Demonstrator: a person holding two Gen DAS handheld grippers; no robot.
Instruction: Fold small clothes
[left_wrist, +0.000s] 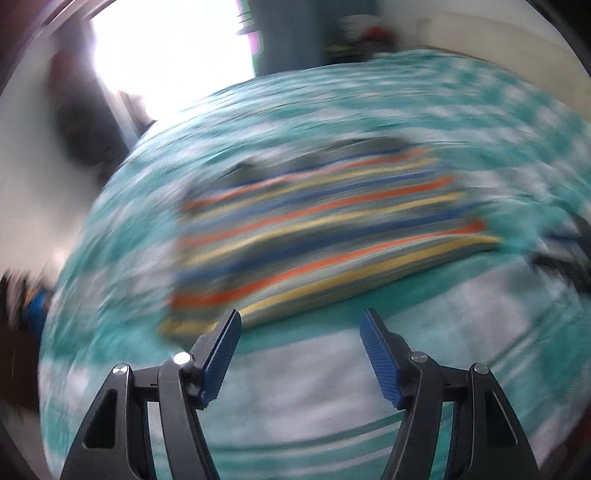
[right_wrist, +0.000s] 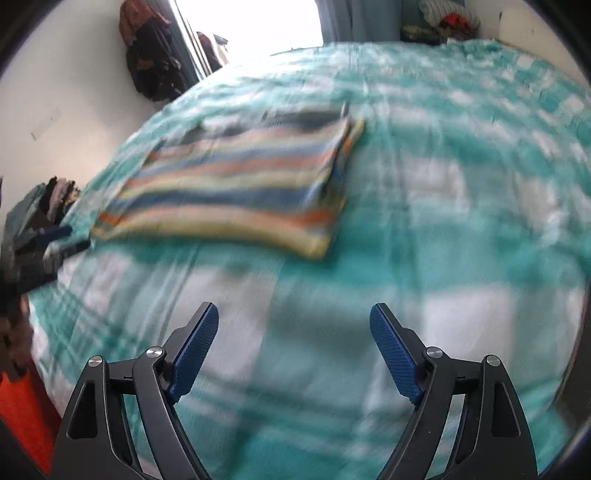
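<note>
A small striped garment (left_wrist: 325, 225) in orange, yellow and blue lies folded flat on the teal and white checked bedspread (left_wrist: 332, 373). My left gripper (left_wrist: 300, 323) hangs open just in front of its near edge, with nothing between the blue pads. In the right wrist view the same garment (right_wrist: 236, 184) lies farther off, up and to the left. My right gripper (right_wrist: 293, 317) stands open and empty over bare bedspread (right_wrist: 424, 229). The other gripper shows as a dark blurred shape (right_wrist: 55, 247) at the left, beside the garment's corner. Both views are motion-blurred.
A pile of clothes (right_wrist: 55, 199) sits at the bed's left edge. Dark clothes hang on the wall (right_wrist: 151, 55) beside a bright window (right_wrist: 251, 26). More heaped clothes (right_wrist: 447, 18) lie past the bed's far end. Something orange (right_wrist: 22, 410) stands at the lower left.
</note>
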